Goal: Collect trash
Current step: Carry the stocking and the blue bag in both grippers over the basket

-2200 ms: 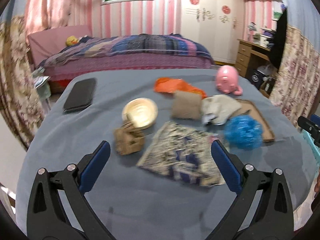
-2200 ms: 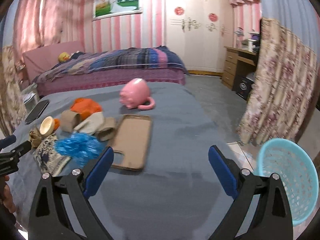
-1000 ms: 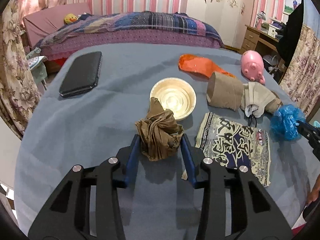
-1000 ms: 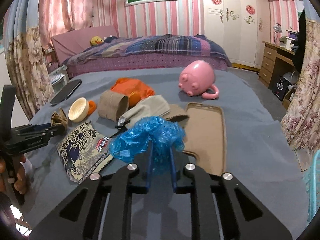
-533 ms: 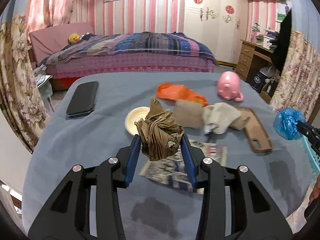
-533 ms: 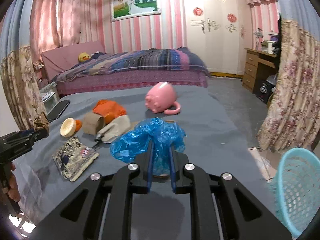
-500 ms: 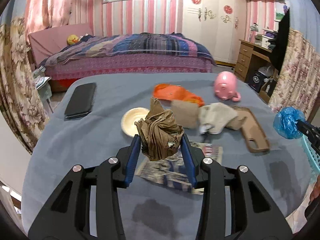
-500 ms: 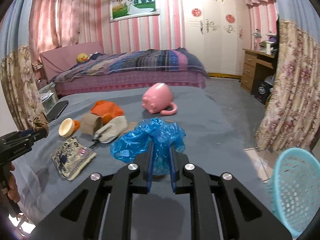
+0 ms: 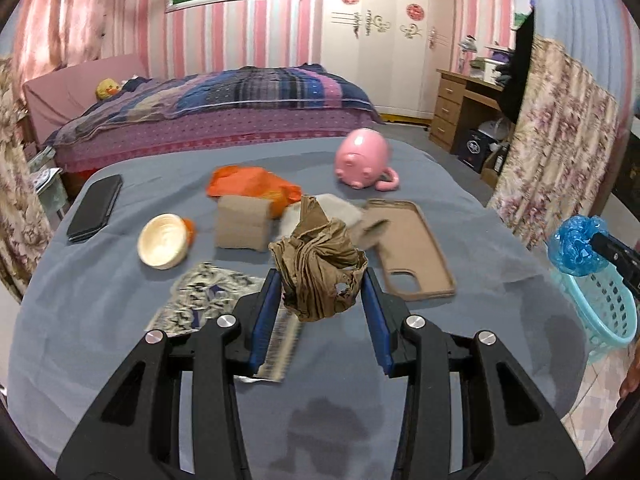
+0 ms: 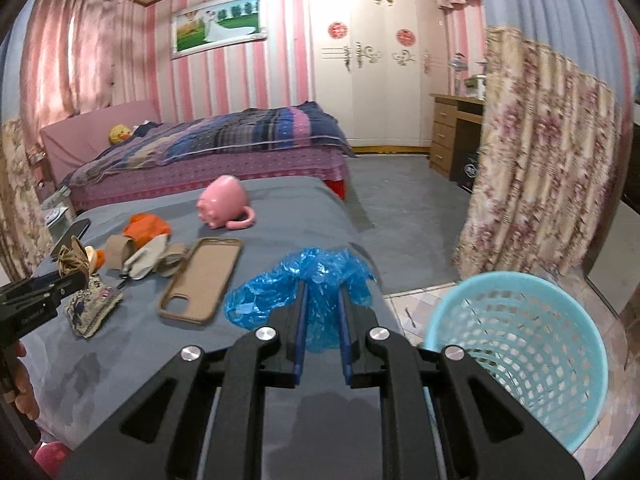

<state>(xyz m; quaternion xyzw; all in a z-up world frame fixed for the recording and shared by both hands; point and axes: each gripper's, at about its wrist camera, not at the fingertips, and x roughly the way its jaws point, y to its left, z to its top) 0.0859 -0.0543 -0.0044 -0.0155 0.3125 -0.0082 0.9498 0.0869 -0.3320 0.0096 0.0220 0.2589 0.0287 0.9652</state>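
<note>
My left gripper (image 9: 319, 280) is shut on a crumpled brown paper wad (image 9: 318, 264), held above the grey table (image 9: 100, 320). My right gripper (image 10: 322, 300) is shut on a crumpled blue plastic bag (image 10: 312, 276) near the table's right edge, just left of a light blue mesh waste basket (image 10: 532, 352) on the floor. The basket (image 9: 604, 300) and the blue bag (image 9: 574, 246) also show at the right of the left wrist view. On the table lie an orange plastic bag (image 9: 252, 184) and a printed snack wrapper (image 9: 208, 296).
Also on the table: a pink pig mug (image 9: 362, 158), a tan phone case (image 9: 408, 248), a black phone (image 9: 96, 208), a small cream bowl (image 9: 164, 240), a brown cardboard piece (image 9: 242, 222) and a beige cloth (image 10: 150, 260). A bed (image 10: 224, 148) stands behind, a floral curtain (image 10: 540, 168) to the right.
Both grippers have swung to the right with their trash still held. The blue basket has come much closer and larger in the right wrist view.
</note>
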